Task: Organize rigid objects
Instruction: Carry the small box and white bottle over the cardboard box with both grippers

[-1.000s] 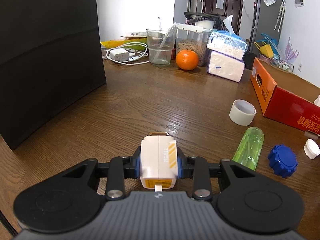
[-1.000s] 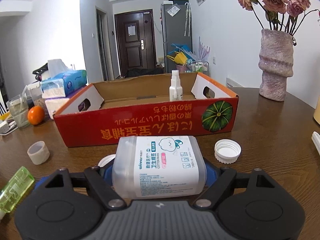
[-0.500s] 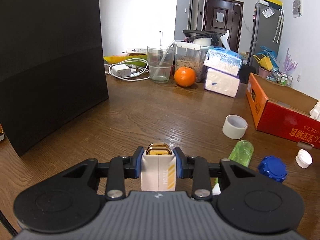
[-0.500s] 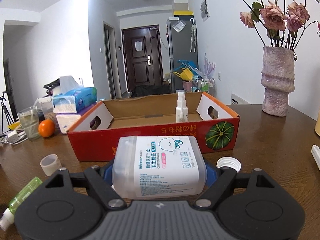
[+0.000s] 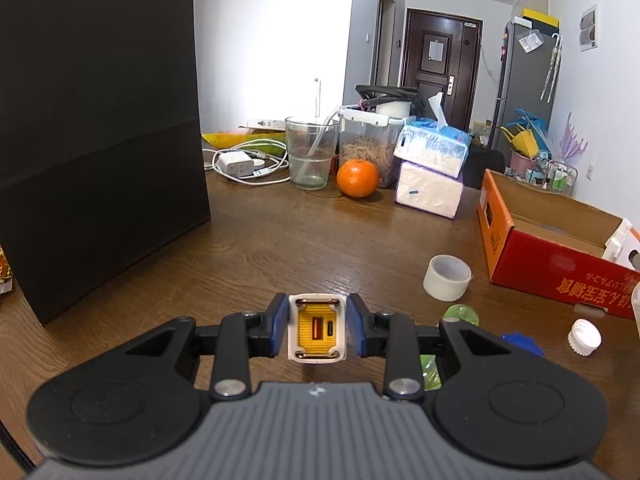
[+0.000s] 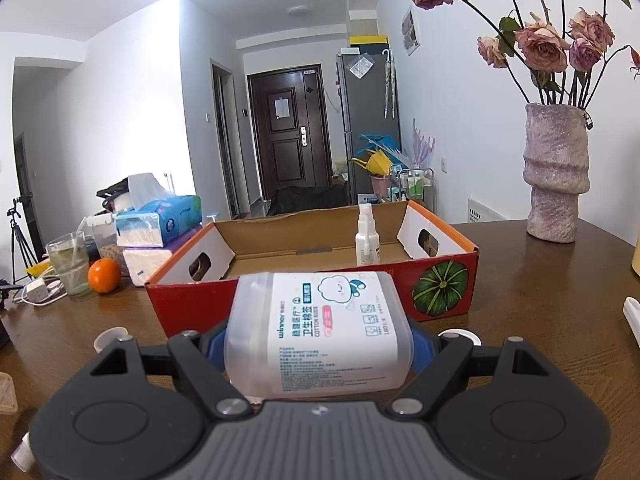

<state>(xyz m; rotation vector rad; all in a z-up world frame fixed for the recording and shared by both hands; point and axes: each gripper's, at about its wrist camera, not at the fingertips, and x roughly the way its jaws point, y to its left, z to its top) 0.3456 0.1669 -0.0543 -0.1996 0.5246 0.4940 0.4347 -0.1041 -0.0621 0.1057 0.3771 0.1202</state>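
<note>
Left gripper [image 5: 317, 330]: clamped on blocky white charger [image 5: 317, 328], ribbed yellow port face outward, above wood-grain table [image 5: 280, 248]. Right gripper [image 6: 318, 354]: clamped on translucent rounded cotton-bud box [image 6: 320, 332]. Beyond: open red cardboard box [image 6: 440, 288], slim white spray bottle [image 6: 367, 240] upright inside.

Bright indoor daylight; white glare on the wall behind the black box [image 5: 100, 128]; fisheye-curved, dark corners; sharp focus.

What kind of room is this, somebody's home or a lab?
Most likely a lived-in home, a dining or living area. A wooden table holds tissue packs and an orange, a vase of dried roses stands near the wall, and a fridge sits beside the dark front door.
</note>
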